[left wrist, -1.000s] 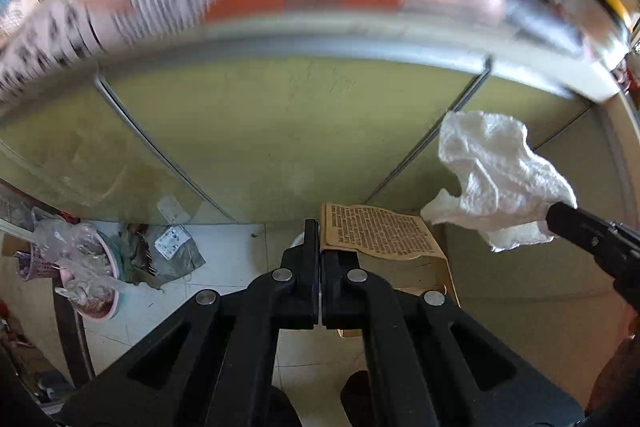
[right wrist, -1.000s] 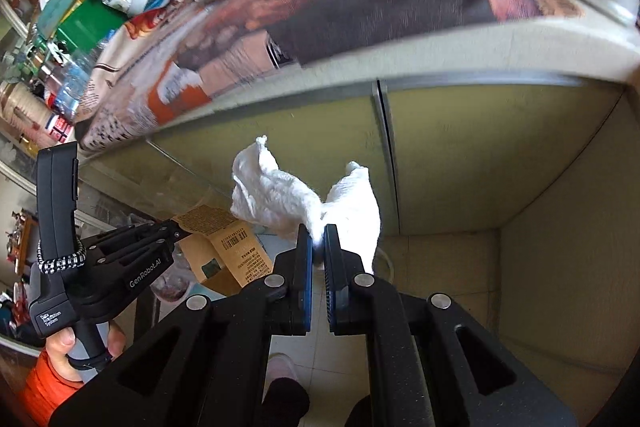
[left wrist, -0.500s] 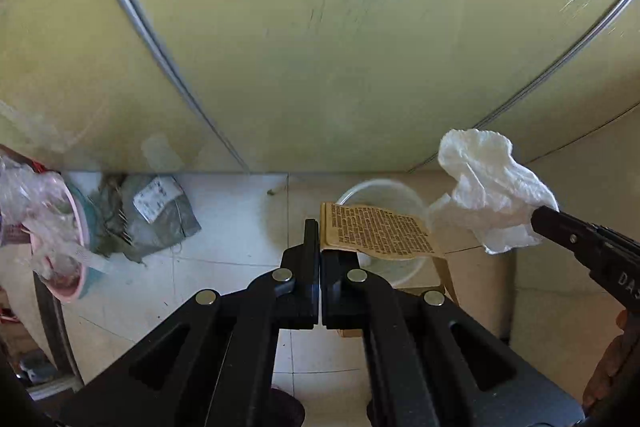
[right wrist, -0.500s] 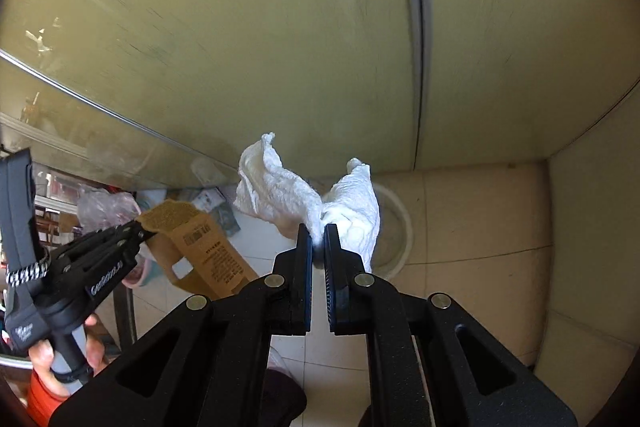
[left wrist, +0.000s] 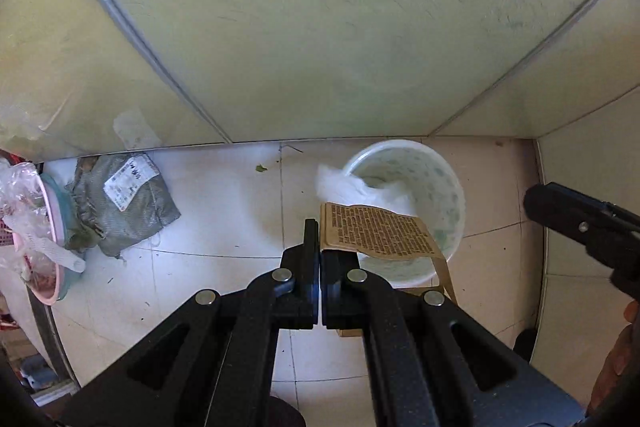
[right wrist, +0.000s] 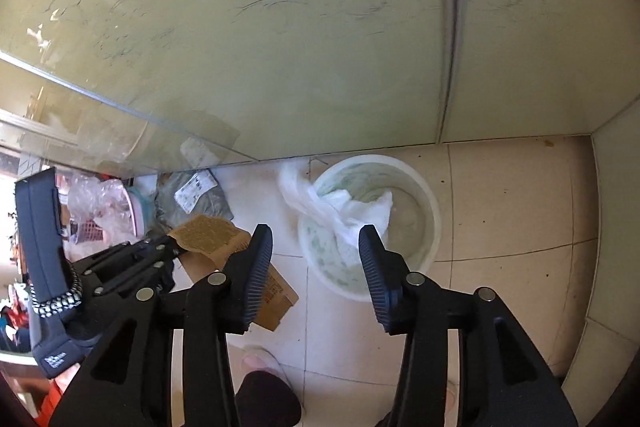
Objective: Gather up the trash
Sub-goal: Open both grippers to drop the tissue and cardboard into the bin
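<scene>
A white bin [left wrist: 450, 183] [right wrist: 416, 183] stands on the tiled floor by the cabinet base. A crumpled white tissue [right wrist: 362, 213] [left wrist: 352, 187] lies in it, draped over its left rim. My right gripper [right wrist: 316, 243] is open and empty above the bin; its tip shows at the right of the left wrist view [left wrist: 576, 215]. My left gripper [left wrist: 320, 251] is shut on a torn brown cardboard piece [left wrist: 376, 233] [right wrist: 212, 233], held above the bin's left front edge.
A grey plastic mailing bag [left wrist: 124, 199] [right wrist: 196, 195] lies on the floor to the left. A pink basket [left wrist: 40, 239] with clear plastic wrappers stands at the far left. Pale green cabinet doors [left wrist: 320, 27] rise behind the bin. A wall [right wrist: 616, 227] closes the right side.
Both grippers have tilted down from the counter to the floor. My right gripper has opened and the tissue has dropped into the bin. The left still holds the cardboard.
</scene>
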